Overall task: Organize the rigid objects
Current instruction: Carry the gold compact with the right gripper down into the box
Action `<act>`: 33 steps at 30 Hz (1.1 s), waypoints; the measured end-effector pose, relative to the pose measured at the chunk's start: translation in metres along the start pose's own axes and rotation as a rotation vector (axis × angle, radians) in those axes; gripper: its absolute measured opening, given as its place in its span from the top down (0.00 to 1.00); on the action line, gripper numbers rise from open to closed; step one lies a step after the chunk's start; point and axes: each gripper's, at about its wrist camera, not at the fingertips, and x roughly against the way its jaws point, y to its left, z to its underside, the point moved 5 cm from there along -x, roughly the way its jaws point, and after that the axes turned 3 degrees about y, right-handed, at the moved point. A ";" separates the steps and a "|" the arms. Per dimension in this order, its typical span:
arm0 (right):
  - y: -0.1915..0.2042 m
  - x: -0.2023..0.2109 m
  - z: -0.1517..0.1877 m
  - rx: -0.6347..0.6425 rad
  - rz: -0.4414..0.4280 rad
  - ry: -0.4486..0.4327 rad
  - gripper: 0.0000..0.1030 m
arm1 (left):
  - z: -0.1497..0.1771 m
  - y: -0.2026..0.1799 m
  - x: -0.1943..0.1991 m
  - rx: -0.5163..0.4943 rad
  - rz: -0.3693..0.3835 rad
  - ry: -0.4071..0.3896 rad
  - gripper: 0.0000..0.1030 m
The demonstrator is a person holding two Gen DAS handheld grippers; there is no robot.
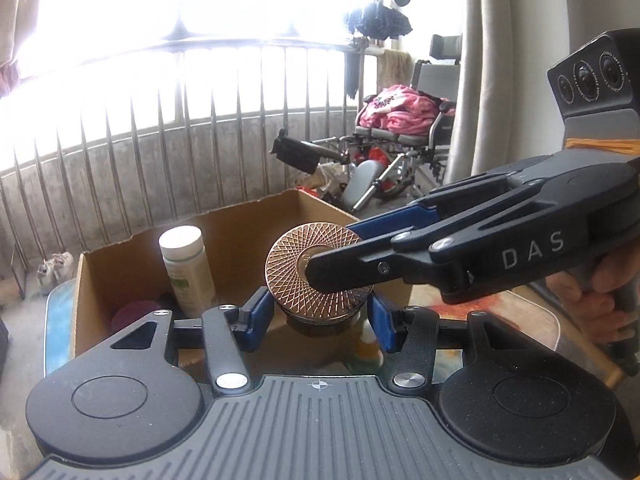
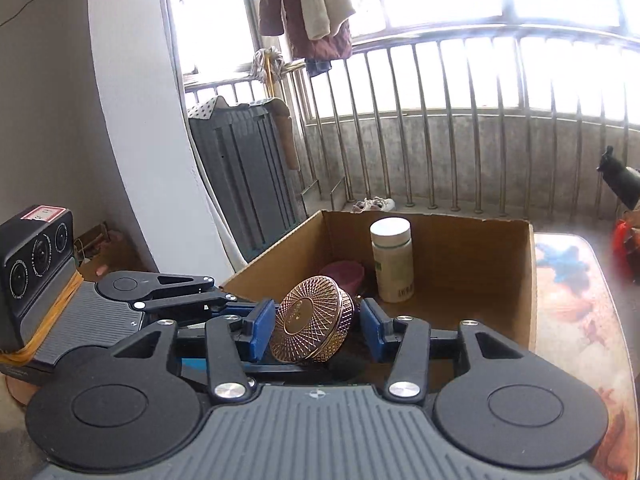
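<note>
A round jar with a patterned copper-gold lid (image 1: 316, 266) is held above the near edge of a cardboard box (image 1: 120, 264). My left gripper (image 1: 320, 316) has its blue pads on both sides of the jar's dark body. My right gripper (image 1: 332, 256) comes in from the right and clamps the lid, one finger across its top. In the right wrist view the lid (image 2: 312, 320) sits tilted between the blue pads of my right gripper (image 2: 316, 330), above the box (image 2: 532, 280). The left gripper (image 2: 168, 296) reaches in from the left below it.
In the box stand a white-capped bottle (image 1: 186, 268) (image 2: 392, 260) and a maroon cup (image 1: 134, 314) (image 2: 344, 274). The box sits on a patterned table (image 2: 576, 320). A metal railing (image 1: 160, 152), a wheelchair with pink clothes (image 1: 404, 128) and a dark panel (image 2: 244, 184) stand beyond.
</note>
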 end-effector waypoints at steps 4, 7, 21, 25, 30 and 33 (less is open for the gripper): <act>-0.022 -0.025 -0.023 0.016 0.040 0.024 0.51 | -0.020 0.019 -0.037 -0.032 0.010 0.061 0.50; -0.047 -0.050 -0.035 -0.038 0.045 0.066 0.51 | -0.031 0.032 -0.073 -0.058 0.018 0.129 0.50; -0.133 -0.166 -0.039 -0.337 0.111 0.313 0.51 | -0.025 0.066 -0.187 -0.164 -0.032 0.445 0.50; -0.129 -0.181 -0.034 -0.335 0.148 0.366 0.48 | -0.023 0.072 -0.194 -0.173 -0.067 0.519 0.50; -0.139 -0.189 -0.027 -0.453 0.111 0.362 0.48 | -0.019 0.064 -0.198 -0.292 -0.141 0.556 0.48; -0.142 -0.192 -0.024 -0.477 0.118 0.371 0.48 | -0.016 0.061 -0.197 -0.301 -0.154 0.572 0.46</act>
